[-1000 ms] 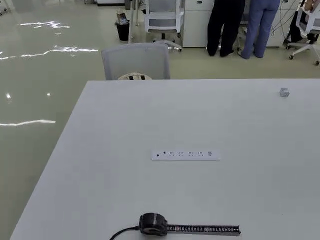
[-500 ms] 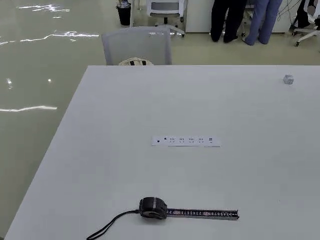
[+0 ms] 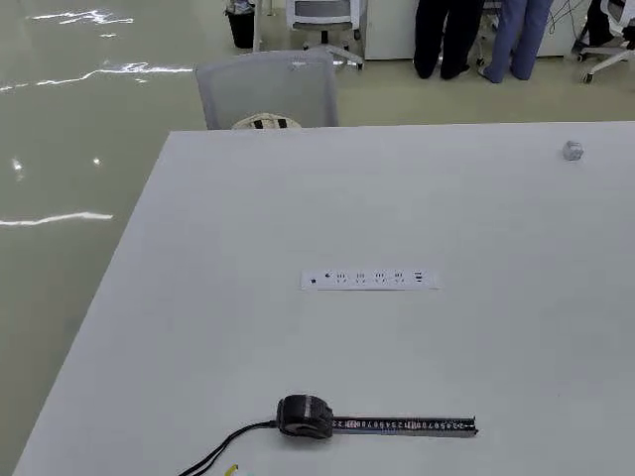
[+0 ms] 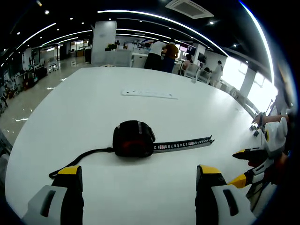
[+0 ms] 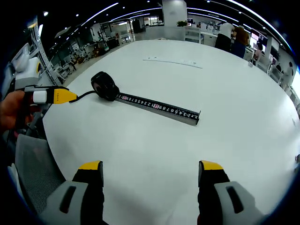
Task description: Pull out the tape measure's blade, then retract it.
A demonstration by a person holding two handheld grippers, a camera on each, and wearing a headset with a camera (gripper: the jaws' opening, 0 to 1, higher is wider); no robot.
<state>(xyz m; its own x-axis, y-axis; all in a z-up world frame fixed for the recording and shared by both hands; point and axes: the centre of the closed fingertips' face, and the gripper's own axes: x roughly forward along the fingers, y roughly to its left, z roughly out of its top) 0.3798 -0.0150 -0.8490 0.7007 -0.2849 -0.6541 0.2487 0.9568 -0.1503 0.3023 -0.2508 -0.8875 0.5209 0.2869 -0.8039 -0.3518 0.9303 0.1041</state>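
tape measure case (image 3: 304,416) near front edge of table (image 3: 198,297), blade (image 3: 407,426) part out, pointing right. L gripper (image 4: 139,171) & R gripper (image 5: 150,165): jaws apart, empty, short of it. Prob pull step: L pins case, R takes blade tip.

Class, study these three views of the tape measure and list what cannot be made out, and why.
- Strap of the tape measure: head view, its end is cut off by the bottom edge.
- Small grey object, far right: head view, too small to identify.
- Blade numbers: head view, too small to read.
- People: head view, cut off above the legs by the top edge.
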